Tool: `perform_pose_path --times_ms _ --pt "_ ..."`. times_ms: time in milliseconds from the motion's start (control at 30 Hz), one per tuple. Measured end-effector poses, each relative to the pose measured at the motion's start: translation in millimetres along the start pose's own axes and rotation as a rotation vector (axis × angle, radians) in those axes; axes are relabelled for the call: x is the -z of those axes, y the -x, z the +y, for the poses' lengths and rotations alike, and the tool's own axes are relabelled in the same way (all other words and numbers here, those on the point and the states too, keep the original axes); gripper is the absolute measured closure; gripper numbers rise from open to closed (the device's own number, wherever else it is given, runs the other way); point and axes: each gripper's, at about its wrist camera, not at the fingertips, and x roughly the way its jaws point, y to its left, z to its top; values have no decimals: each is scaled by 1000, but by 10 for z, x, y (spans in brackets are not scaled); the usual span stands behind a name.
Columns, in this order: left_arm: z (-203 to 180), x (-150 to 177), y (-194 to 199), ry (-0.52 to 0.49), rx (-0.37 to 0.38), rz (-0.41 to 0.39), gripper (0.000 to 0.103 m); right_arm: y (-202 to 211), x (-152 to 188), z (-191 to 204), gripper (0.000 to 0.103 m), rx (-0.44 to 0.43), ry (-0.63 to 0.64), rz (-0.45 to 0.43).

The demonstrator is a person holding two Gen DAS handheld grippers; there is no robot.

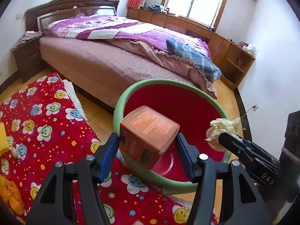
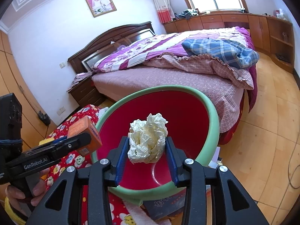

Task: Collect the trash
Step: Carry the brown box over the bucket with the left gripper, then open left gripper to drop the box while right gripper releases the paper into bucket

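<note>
My left gripper (image 1: pixel 148 140) is shut on an orange carton box (image 1: pixel 148 133) and holds it over the near rim of a red bin with a green rim (image 1: pixel 120 103). My right gripper (image 2: pixel 147 144) is shut on a crumpled white paper ball (image 2: pixel 148 140) and holds it over the bin's open mouth (image 2: pixel 213 110). The right gripper with the paper ball (image 1: pixel 221 129) shows at the right in the left wrist view. The left gripper with the orange box (image 2: pixel 84 131) shows at the left in the right wrist view.
A red flower-print mat (image 1: pixel 46 121) lies on the wooden floor left of the bin. A bed (image 1: pixel 121 56) stands behind the bin. A book (image 2: pixel 165 204) lies under the bin's near edge. Wooden cabinets (image 1: pixel 215 35) line the far wall.
</note>
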Motion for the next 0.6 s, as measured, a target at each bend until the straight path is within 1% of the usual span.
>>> perform_pose_path --times_ms 133,267,300,500,600 --pt "49 15 -44 19 0 3 40 -52 1 -50 52 -2 -17 6" --pt "73 21 -14 26 6 -13 39 -74 7 -71 39 5 -26 6" --pt "70 23 -2 25 8 -17 39 -73 10 -77 38 8 -30 5" --pt "62 19 86 29 29 -34 39 -23 13 -101 37 14 -51 -6" --pt "63 19 125 32 28 -36 39 20 24 -91 37 16 -56 -11"
